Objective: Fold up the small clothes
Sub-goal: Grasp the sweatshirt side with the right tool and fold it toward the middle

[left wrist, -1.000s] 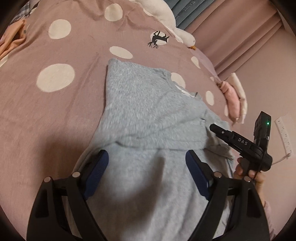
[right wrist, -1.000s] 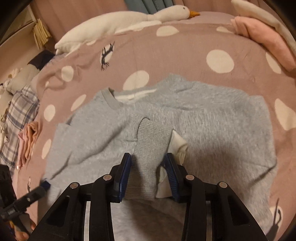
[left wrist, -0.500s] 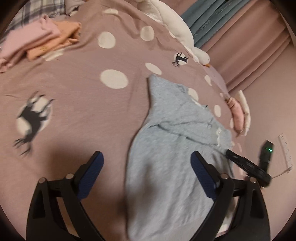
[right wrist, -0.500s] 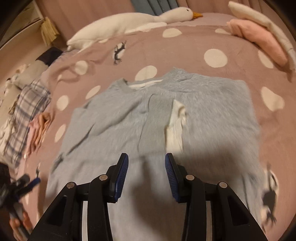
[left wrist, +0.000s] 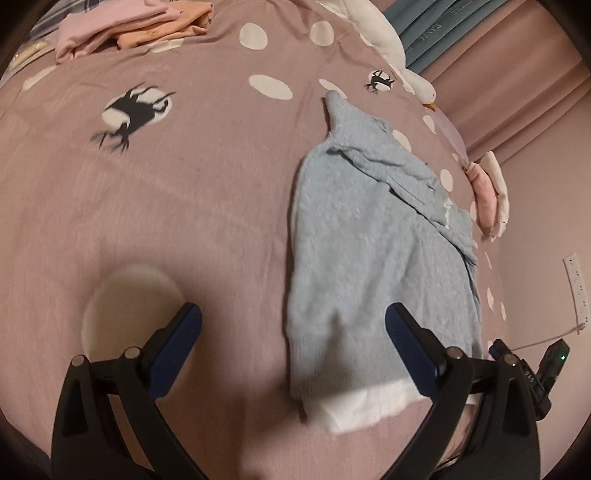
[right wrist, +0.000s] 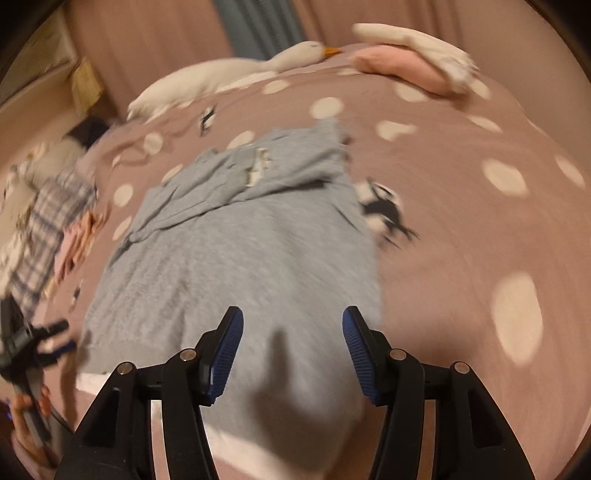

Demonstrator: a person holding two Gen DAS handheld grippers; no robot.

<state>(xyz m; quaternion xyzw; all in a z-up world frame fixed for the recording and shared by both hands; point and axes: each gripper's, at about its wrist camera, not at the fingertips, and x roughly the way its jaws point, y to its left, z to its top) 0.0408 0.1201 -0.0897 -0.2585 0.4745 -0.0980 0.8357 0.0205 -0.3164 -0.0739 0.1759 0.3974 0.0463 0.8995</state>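
Observation:
A small grey sweatshirt (left wrist: pixel 373 251) lies flat on the mauve dotted bedspread (left wrist: pixel 166 206), sleeves folded in across its chest, a white inner hem showing at its near edge. It also shows in the right wrist view (right wrist: pixel 236 258), blurred. My left gripper (left wrist: pixel 293 343) is open and empty above the sweatshirt's near left corner. My right gripper (right wrist: pixel 291 350) is open and empty over the sweatshirt's near right hem. Part of the right gripper (left wrist: pixel 532 373) shows at the left wrist view's right edge.
Folded pink and orange clothes (left wrist: pixel 129 26) lie at the far left. A white goose plush (right wrist: pixel 229 77) lies along the back. Pink and cream folded items (right wrist: pixel 406 66) sit at the far right. Plaid fabric (right wrist: pixel 48 221) lies at the left.
My right gripper let go of the sleeve cuff and opened wider. Both grippers drew back toward the sweatshirt's near hem. The left one swung left.

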